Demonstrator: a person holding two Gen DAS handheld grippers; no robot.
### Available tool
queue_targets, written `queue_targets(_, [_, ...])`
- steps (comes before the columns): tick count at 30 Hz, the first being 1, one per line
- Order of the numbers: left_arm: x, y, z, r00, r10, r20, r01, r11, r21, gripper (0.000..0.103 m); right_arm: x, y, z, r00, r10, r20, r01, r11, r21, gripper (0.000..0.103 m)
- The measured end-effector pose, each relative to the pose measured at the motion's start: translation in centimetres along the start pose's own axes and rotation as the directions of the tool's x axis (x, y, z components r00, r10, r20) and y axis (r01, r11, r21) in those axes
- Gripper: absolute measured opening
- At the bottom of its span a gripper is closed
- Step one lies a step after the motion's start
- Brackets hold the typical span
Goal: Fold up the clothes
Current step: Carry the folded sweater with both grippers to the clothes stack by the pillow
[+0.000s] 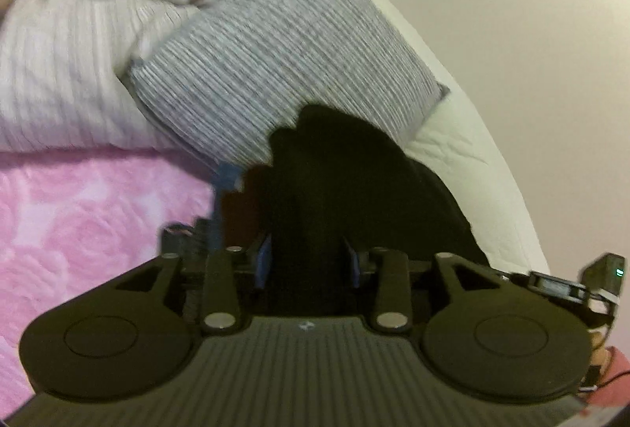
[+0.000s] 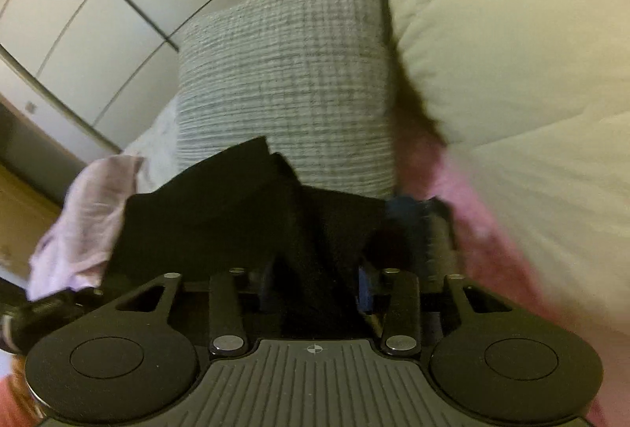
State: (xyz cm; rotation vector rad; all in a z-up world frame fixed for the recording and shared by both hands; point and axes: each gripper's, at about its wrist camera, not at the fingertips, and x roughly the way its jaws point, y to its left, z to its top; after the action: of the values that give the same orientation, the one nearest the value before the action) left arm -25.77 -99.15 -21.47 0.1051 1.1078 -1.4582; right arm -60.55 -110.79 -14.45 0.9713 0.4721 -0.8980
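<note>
The left gripper point(image 1: 309, 249) is pinching a black garment point(image 1: 346, 182) between its two blue-padded fingers, which are standing close together with the cloth filling the gap. From there the garment is rising in a bunched heap toward 12 o'clock, covering the lower corner of a grey ribbed pillow point(image 1: 275, 60). A pink rose-patterned blanket point(image 1: 78, 214) is lying at 9 o'clock, a white striped duvet point(image 1: 78, 45) at 10 o'clock, and a cream pillow point(image 1: 464, 167) at 3 o'clock.

The right gripper point(image 2: 315, 281) is likewise gripping the black garment point(image 2: 220, 222), its fingers nearly closed on a fold. The cloth is spreading toward 10 o'clock, overlapping the grey pillow point(image 2: 291, 72). A pale lilac cloth point(image 2: 82, 222) is hanging at 9 o'clock, just beside the garment.
</note>
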Motion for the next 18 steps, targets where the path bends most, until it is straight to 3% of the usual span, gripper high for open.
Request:
queue_targets(2, [-1.2, -0.4, 0.6, 0.995, 0.078, 0.055, -0.079, 0.997, 0.023, 0.037, -1.3, 0.9, 0.3, 0.996, -0.08, 0.032, 0.081, 0.996, -0.045, 0.038])
queue_targets(4, [-2.2, -1.5, 1.4, 0.98, 0.157, 0.121, -0.162, 0.986, 0.035, 0.032, -2.6, 2.4, 0.7, 0.984, -0.151, 0.1, 0.161, 0.982, -0.103, 0.038])
queue_targets(6, [-2.6, -3.6, 2.2, 0.971, 0.157, 0.179, -0.174, 0.981, 0.082, 0.032, -3.6, 4.7, 0.9, 0.96, -0.175, 0.22, 0.217, 0.959, -0.18, 0.038])
queue_targets(8, [-1.8, -6.2, 2.6, 0.969, 0.14, 0.205, -0.174, 0.972, 0.158, 0.031, -3.2, 7.0, 1.0, 0.953, -0.129, 0.276, 0.203, 0.944, -0.261, 0.038])
queue_targets(11, [1.4, -8.9, 2.1, 0.965, 0.153, 0.211, -0.207, 0.942, 0.264, 0.032, -0.3, 9.8, 0.2, 0.954, -0.095, 0.286, 0.198, 0.913, -0.356, 0.038])
queue_targets(15, [6.1, -7.1, 0.2, 0.959, 0.216, 0.181, -0.259, 0.931, 0.256, 0.033, 4.8, 9.2, -2.3, 0.935, -0.179, 0.306, 0.289, 0.885, -0.366, 0.038])
queue_targets(18, [6.2, -6.3, -1.0, 0.956, 0.213, 0.202, -0.265, 0.923, 0.28, 0.033, 5.6, 7.7, -4.2, 0.933, -0.196, 0.303, 0.306, 0.876, -0.374, 0.038])
